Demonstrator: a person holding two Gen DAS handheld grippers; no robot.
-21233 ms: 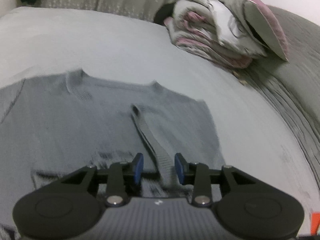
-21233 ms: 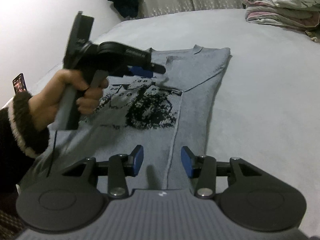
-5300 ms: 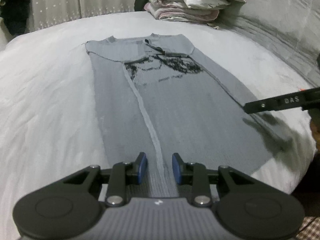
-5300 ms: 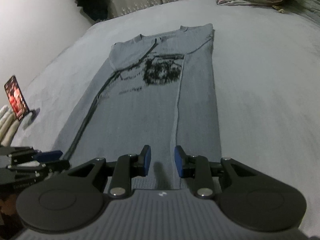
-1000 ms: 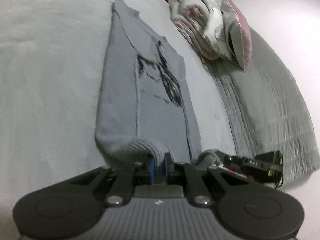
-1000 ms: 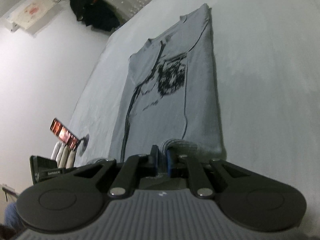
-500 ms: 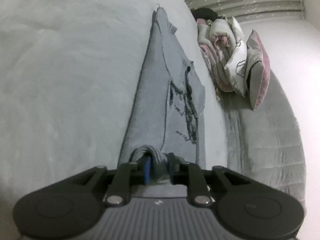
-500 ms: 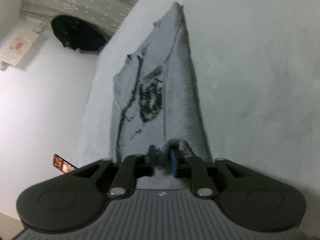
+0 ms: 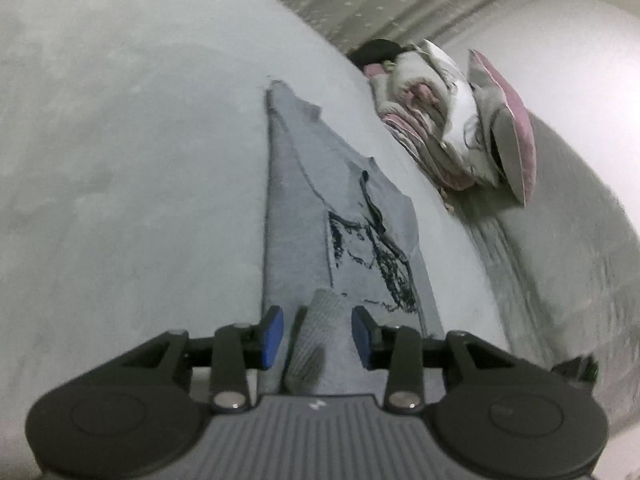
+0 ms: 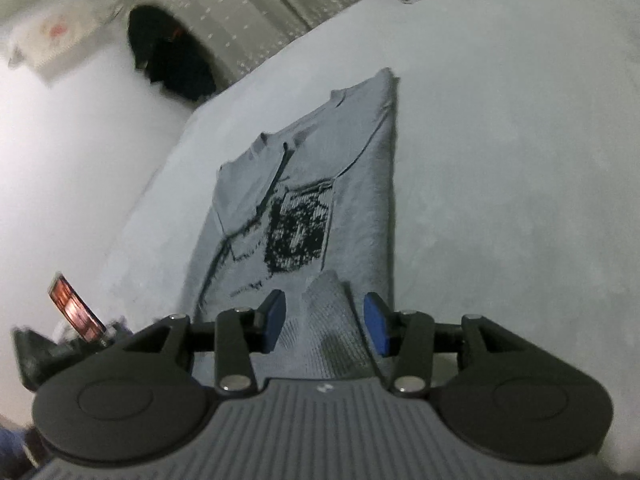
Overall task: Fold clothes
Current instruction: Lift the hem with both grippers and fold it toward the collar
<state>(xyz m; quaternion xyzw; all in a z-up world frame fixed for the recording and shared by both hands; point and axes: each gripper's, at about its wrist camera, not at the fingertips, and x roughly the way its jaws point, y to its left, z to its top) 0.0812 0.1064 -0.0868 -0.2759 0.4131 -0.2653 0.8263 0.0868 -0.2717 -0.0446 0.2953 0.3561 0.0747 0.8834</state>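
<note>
A grey knitted sweater [image 9: 304,216] with a black printed picture lies lengthwise on the bed, sleeves folded in; the right wrist view shows the same sweater [image 10: 360,200]. Its ribbed hem [image 9: 316,340] is turned up onto the body. My left gripper [image 9: 318,334] straddles a raised ridge of that hem, jaws opening, blue pads clear of the cloth. My right gripper [image 10: 325,322] stands over another hump of the hem [image 10: 328,320], its jaws likewise opening and not pressing on it.
The bed [image 9: 120,160] has a pale grey cover. Folded pink and white bedding with a pillow [image 9: 460,128] is stacked at the far right. A phone on a stand [image 10: 74,310] sits left of the bed. Dark clothes [image 10: 172,56] hang by the curtain.
Both grippers were shut on the hem a second ago and have let it go. The hem folds now stand loose between the parted pads. Both views have tilted slightly.
</note>
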